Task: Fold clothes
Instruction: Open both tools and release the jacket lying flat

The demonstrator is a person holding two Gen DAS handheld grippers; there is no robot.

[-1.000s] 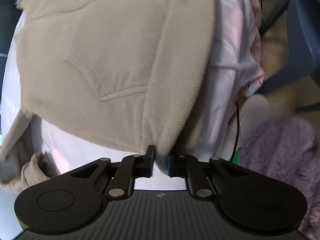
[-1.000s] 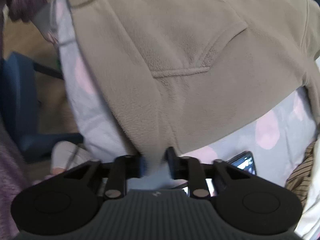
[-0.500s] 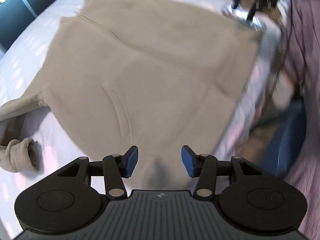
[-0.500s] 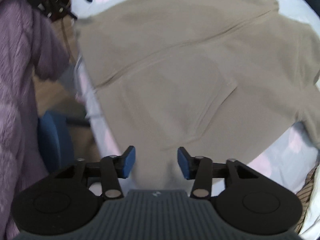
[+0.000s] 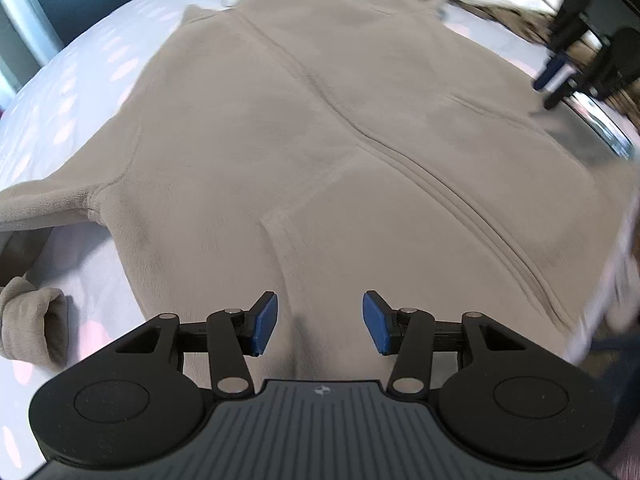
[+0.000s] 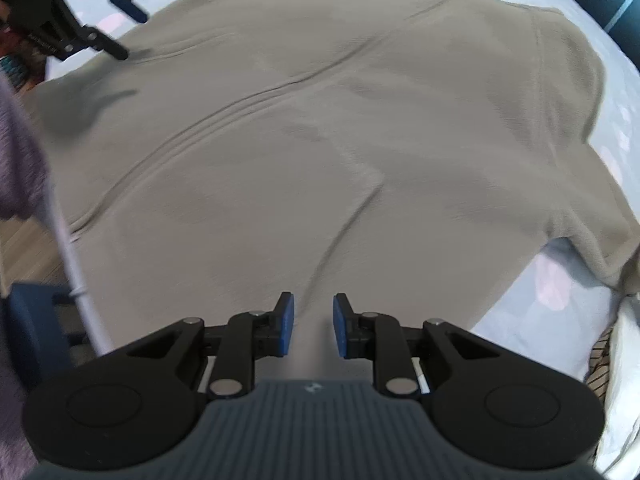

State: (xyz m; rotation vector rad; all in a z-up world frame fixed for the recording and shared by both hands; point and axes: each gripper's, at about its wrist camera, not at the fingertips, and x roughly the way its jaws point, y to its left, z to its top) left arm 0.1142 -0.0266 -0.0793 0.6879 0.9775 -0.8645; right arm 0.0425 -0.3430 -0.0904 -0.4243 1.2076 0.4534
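Observation:
A beige fleece zip jacket [image 5: 320, 140] lies spread flat, front up, on the bed, with its zip running diagonally. Its left sleeve [image 5: 40, 204] stretches off to the side, with the cuff [image 5: 32, 316] curled nearby. My left gripper [image 5: 319, 322] hangs open above the jacket's lower part, with nothing between its blue pads. In the right wrist view the same jacket [image 6: 320, 140] fills the frame. My right gripper [image 6: 313, 326] hovers over it with its jaws closing and nothing between them. Each gripper shows in the other's view: the right gripper [image 5: 560, 76] and the left gripper [image 6: 80, 20].
The white bedsheet [image 5: 60, 100] with pink spots lies under the jacket. A blue chair [image 6: 32, 320] and a purple fluffy garment [image 6: 16, 152] are off the bed's edge. Striped cloth [image 6: 600, 352] lies at the lower right.
Both grippers were shut on the jacket's hem a second ago. They have let go, opened and lifted over the jacket, which now lies flat. The right jaws have since narrowed.

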